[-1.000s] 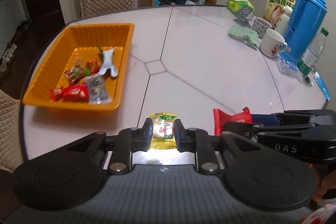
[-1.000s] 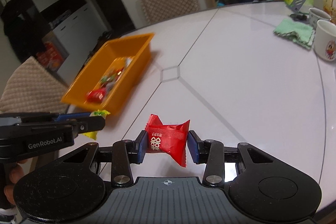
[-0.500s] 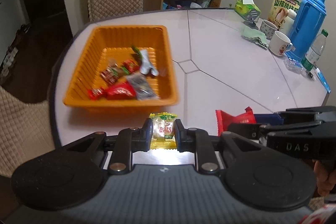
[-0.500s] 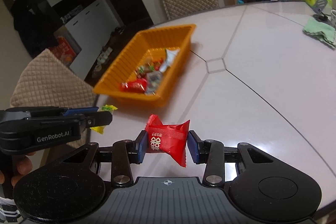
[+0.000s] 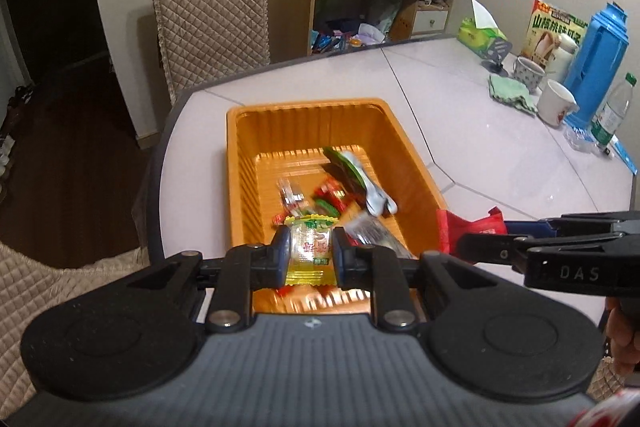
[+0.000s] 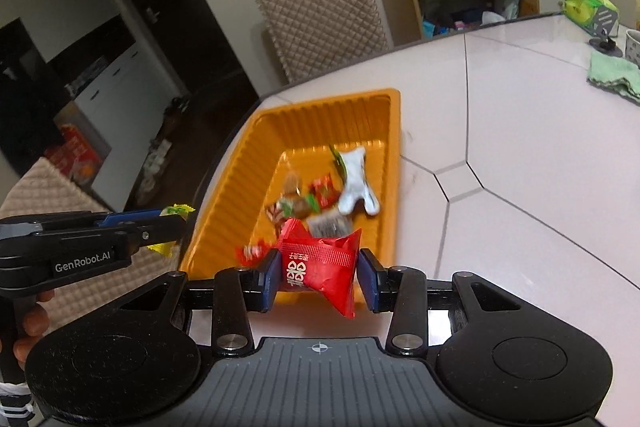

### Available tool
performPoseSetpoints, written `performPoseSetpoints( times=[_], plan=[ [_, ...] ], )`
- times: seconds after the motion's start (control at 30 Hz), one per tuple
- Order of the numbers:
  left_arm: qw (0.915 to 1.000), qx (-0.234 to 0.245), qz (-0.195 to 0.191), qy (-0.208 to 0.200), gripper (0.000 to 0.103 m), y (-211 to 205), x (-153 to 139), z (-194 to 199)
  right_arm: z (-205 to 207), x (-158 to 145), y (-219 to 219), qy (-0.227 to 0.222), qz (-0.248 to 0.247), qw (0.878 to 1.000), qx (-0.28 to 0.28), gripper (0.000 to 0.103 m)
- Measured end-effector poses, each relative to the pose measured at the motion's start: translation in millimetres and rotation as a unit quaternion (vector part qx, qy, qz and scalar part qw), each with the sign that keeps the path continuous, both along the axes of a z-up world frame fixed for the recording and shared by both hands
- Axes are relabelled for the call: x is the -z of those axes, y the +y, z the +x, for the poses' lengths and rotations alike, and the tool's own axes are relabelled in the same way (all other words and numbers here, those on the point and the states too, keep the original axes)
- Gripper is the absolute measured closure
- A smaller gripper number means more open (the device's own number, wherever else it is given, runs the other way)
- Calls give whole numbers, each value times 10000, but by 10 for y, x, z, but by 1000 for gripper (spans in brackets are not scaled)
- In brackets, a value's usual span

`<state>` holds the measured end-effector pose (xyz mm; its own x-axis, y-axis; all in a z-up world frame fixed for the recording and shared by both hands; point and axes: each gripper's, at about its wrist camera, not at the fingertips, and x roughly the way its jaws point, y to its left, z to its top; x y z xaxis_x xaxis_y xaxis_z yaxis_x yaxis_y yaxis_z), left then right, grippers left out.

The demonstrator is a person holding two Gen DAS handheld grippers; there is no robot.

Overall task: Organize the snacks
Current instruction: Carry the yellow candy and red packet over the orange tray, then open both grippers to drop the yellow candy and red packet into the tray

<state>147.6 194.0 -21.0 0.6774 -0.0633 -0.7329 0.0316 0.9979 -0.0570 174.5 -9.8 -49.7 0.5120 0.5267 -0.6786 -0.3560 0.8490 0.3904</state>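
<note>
**Both snacks gripped over the orange tray**

Your left hand-held gripper (image 5: pixel 310 251) is clamped narrowly on a small clear-and-yellow snack packet with a green top (image 5: pixel 310 247), pads pressing it from both sides. It hangs over the near end of the ribbed orange plastic tray (image 5: pixel 240 163), which sits on the pale tiled table (image 5: pixel 480 131) close to its rounded edge.

Your right hand-held gripper (image 6: pixel 318 277) holds a red foil snack pouch with white print (image 6: pixel 320 263) between its blue pads (image 6: pixel 270 277), the jaws set at a middling width around the puffed pack. That pouch hovers at the near rim of the same tray.

Inside the tray lie several wrapped snacks (image 5: pixel 320 195): red and green ones in a blurred cluster, plus a white-and-green wrapper (image 6: pixel 354 179) toward the far side.

Well apart on the table's far side stand a blue plastic jug (image 5: pixel 596 63), a white mug (image 5: pixel 554 103) and a folded green cloth (image 5: pixel 510 93). A quilted beige chair (image 5: pixel 212 11) stands behind the table.
</note>
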Motion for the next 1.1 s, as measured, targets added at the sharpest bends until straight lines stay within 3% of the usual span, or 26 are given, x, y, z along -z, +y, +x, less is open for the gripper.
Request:
performPoseSetpoints(
  times=[0.57, 1.1],
  plan=[
    [9993, 254, -171, 212, 83, 281, 285, 1049, 957, 204, 515, -104, 33, 9999, 134, 62],
    [9989, 321, -115, 319, 82, 311, 484, 1575, 1201, 290, 468, 3, -90, 9990, 441, 62]
  ],
)
